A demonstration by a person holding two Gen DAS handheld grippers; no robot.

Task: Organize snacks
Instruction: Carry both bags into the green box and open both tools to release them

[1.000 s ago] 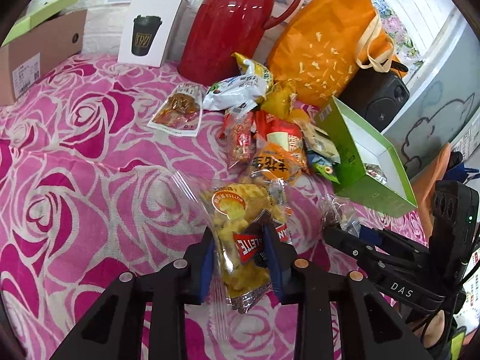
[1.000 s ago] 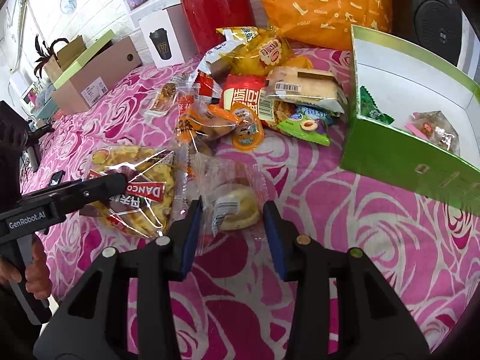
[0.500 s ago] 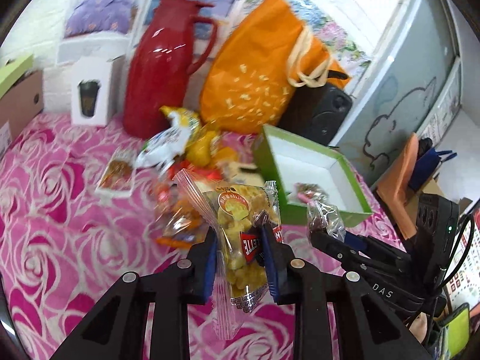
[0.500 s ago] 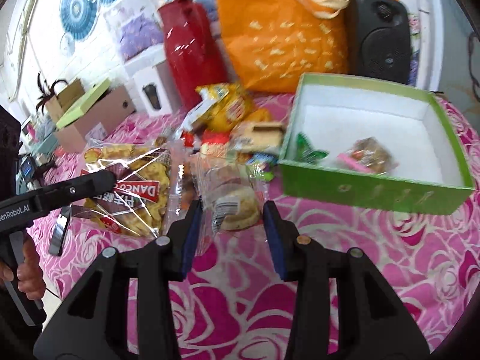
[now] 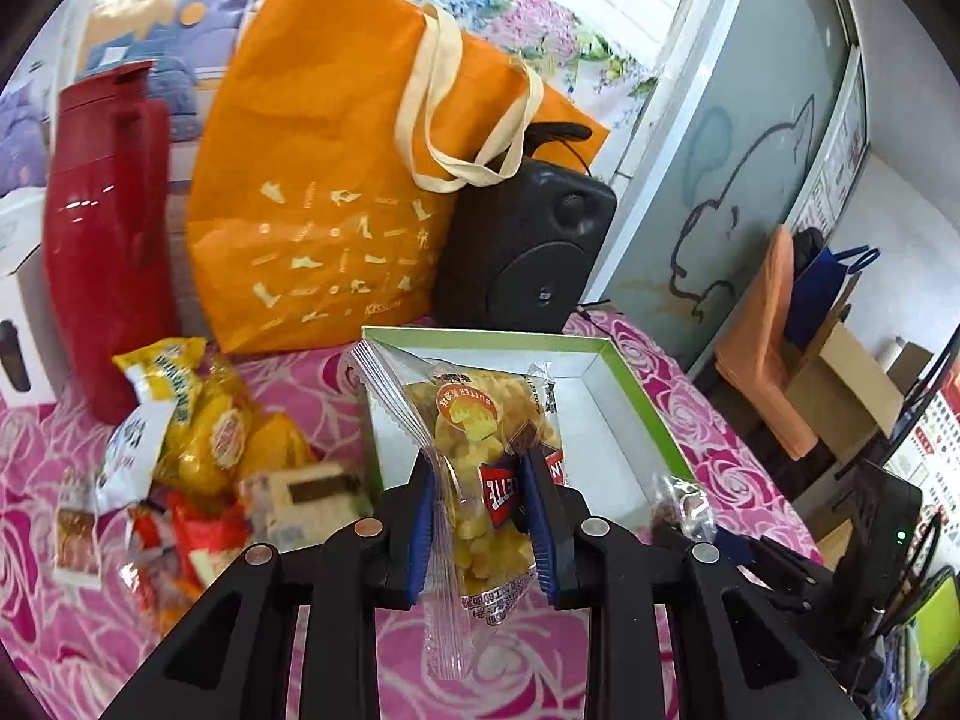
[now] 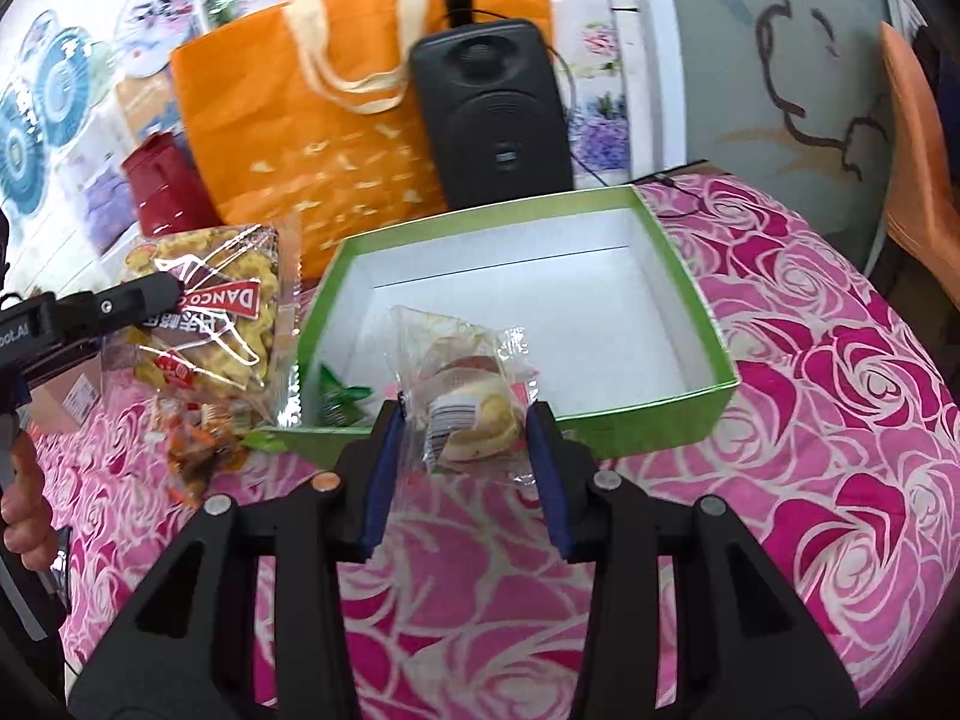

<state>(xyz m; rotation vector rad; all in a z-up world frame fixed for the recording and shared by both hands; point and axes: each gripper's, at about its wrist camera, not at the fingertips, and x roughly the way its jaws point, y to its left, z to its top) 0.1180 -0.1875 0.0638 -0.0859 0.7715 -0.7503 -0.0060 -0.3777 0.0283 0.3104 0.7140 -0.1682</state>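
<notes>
Snacks in both grips. My left gripper (image 5: 478,504) is clamped on a clear bag of yellow butter cookies (image 5: 480,468), red label between the blue pads; bag hangs upright off the cloth, over the near-left part of the green box (image 5: 645,396). In the right wrist view the same cookie bag (image 6: 210,324) sits just left of the box's left wall, pinched by my left fingers (image 6: 144,294).

My right gripper (image 6: 462,462) is closed on a clear-wrapped round pastry (image 6: 480,420), barcode sticker facing the camera. Pastry is held over the box's near wall (image 6: 648,420), wrapper top reaching in over the white floor. In the left wrist view my right gripper (image 5: 690,531) shows at the box's near-right corner with crinkled wrapper at its tip.

Box is open-topped with a white interior. Inside, near-left corner: a small green packet (image 6: 339,396). Can't tell what else lies behind the pastry.

Loose snack pile (image 5: 204,462) lies left of the box on the pink rose tablecloth (image 6: 840,420): yellow bags, red packets, a boxed item, blurred. Far side: orange tote bag (image 5: 324,198), black speaker (image 5: 528,252) just right of it and behind the box, red thermos jug (image 5: 102,228) at far left. A hand (image 6: 21,510) grips the left tool's handle at the left edge.
</notes>
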